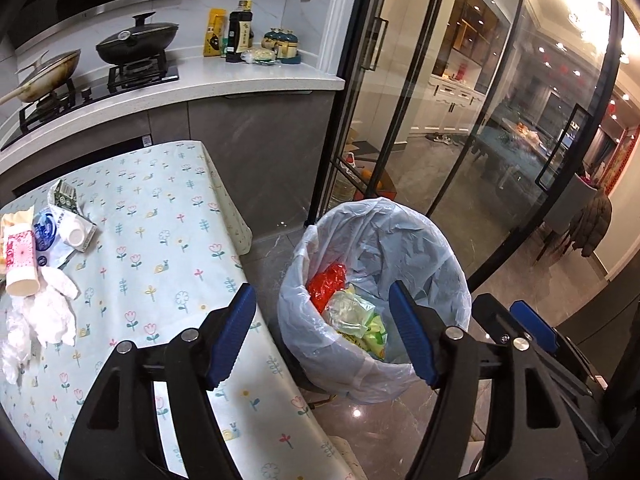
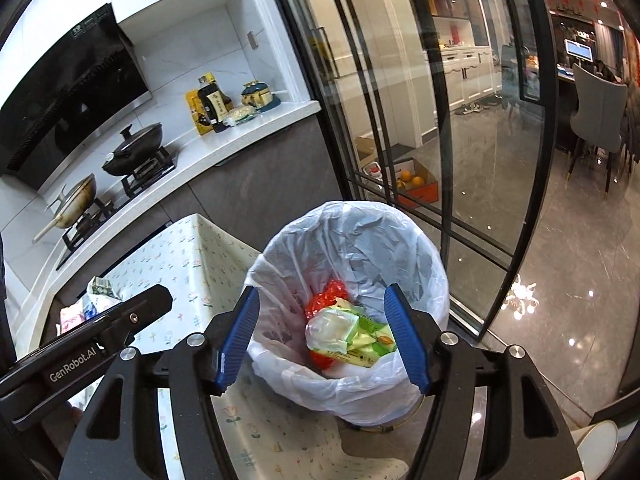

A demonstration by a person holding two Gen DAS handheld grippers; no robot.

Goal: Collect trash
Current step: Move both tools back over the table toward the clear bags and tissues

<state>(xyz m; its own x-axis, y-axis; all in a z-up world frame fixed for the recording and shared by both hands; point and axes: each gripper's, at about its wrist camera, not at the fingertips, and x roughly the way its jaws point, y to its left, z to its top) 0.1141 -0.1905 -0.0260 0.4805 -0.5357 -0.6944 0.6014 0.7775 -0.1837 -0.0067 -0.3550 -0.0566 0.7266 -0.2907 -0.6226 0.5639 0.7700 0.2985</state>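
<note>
Left gripper [image 2: 132, 312] body reads "GenRobot.AI"; carton [image 1: 64, 194] print illegible.

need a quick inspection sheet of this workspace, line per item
surface: table under a flowered cloth
job's things: bin with a liner holds a red wrapper and green packets; paper cup, carton and crumpled tissue lie on the table
clutter: nothing seen
grippers: left tool and right tool open, empty, over the bin
cables: nothing seen
surroundings: stove with pans, bottles, glass door
</note>
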